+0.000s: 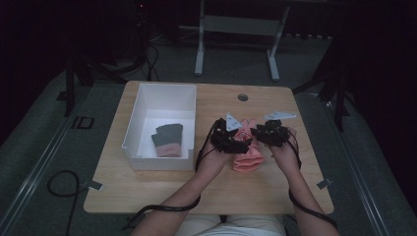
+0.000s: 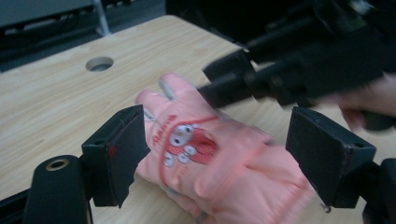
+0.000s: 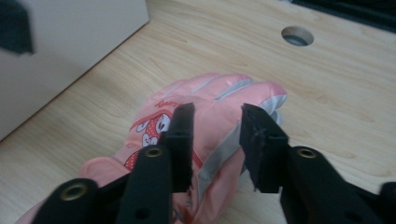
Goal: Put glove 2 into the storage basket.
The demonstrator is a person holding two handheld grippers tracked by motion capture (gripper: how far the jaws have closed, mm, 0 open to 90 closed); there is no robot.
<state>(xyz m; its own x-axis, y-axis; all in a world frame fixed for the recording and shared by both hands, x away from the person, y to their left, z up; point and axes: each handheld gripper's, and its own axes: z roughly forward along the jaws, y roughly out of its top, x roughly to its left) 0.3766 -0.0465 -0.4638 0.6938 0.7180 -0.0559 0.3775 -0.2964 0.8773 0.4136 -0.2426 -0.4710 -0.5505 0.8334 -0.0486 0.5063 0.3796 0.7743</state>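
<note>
Partly hidden beneath both tongs, a pink glove [image 1: 247,156] is laid on the counter [image 1: 162,187] right of the white bin [image 1: 147,104], fingers pointing away; left tongs [image 2: 219,154] are spread wide around it; right tongs [image 3: 215,135] are part-open over it, grasp unclear.

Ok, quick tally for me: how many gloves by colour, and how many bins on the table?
Pink padded gloves with a cartoon print: 1 showing (a second may lie beneath it; cannot tell)
Dark grey knit gloves with pink cuffs: 1 showing, inside the bin (could be a stacked pair)
White rectangular plastic bins: 1
Total: 3
</note>
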